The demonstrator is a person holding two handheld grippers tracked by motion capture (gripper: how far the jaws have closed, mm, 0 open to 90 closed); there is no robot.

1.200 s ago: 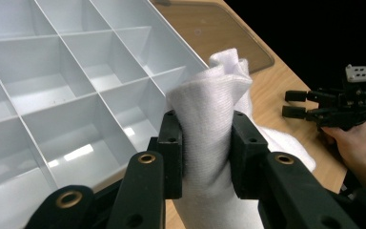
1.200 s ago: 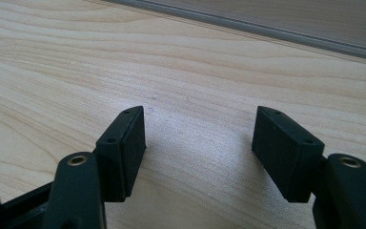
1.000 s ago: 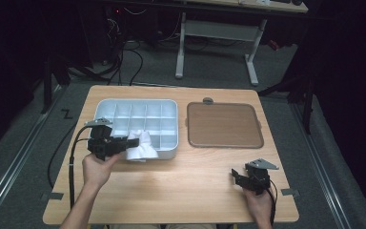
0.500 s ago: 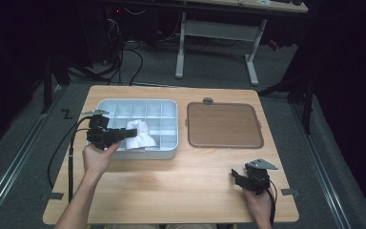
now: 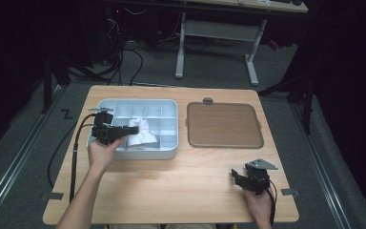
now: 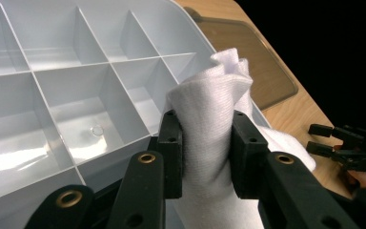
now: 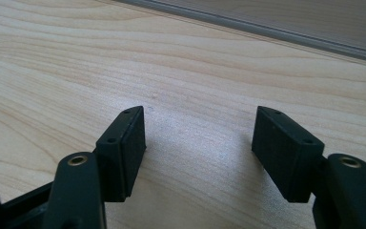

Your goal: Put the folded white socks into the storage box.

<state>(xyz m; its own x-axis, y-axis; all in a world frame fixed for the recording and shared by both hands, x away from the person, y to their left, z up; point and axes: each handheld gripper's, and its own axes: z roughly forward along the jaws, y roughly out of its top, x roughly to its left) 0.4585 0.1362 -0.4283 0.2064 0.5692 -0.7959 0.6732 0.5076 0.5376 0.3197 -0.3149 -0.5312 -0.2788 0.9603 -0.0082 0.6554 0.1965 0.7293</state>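
A crumpled white cloth (image 5: 139, 132) is pinched between the jaws of my left gripper (image 5: 129, 130), which hangs over the light blue divided tray (image 5: 170, 109). In the left gripper view the cloth (image 6: 210, 105) bulges up between the two black pads (image 6: 171, 143), above the tray's compartments (image 6: 81, 114). My right gripper (image 5: 235, 176) rests low over the wooden table near its front right corner. Its jaws stand open in the right gripper view (image 7: 198, 143), with bare wood between them.
A brown flat lid or mat (image 5: 224, 125) with a grey rim lies right of the tray. A small grey knob (image 5: 208, 100) sits at its back edge. The left gripper's cable (image 5: 76, 152) hangs off the table's left edge. Dark floor and a desk frame (image 5: 214, 33) lie beyond.
My left gripper has carried the cloth away from the tray's front edge, back and slightly left, so that it now hangs over the tray's compartments. The right gripper has stayed where it was.
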